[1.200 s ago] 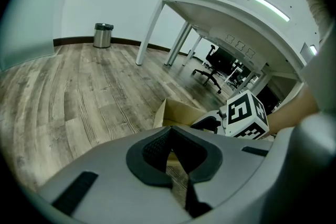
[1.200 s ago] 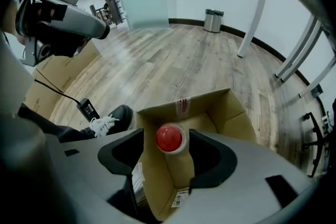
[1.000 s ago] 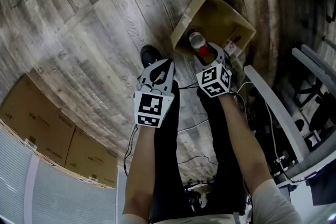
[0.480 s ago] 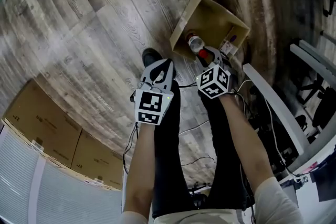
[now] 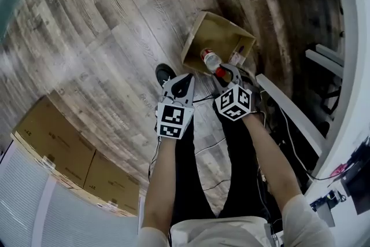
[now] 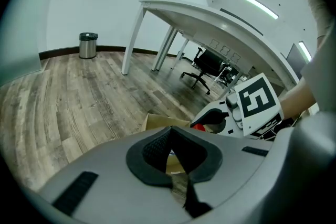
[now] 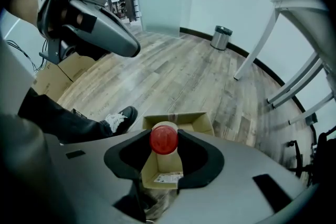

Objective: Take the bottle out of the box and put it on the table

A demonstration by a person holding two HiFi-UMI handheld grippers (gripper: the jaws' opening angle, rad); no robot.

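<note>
Lift-out step. The right hand-held gripper (image 5: 226, 71) has just been closing its jaws, now clamping the clear plastic bottle with red cap (image 7: 164, 140) above the open brown cardboard box (image 5: 199, 37). Left hand-held gripper (image 5: 186, 77): jaws together, empty. Next I swing it over to the white tabletop (image 6: 199, 10), upright.

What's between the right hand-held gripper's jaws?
The red-capped bottle, gripped over the open cardboard box, as the right gripper view shows.
</note>
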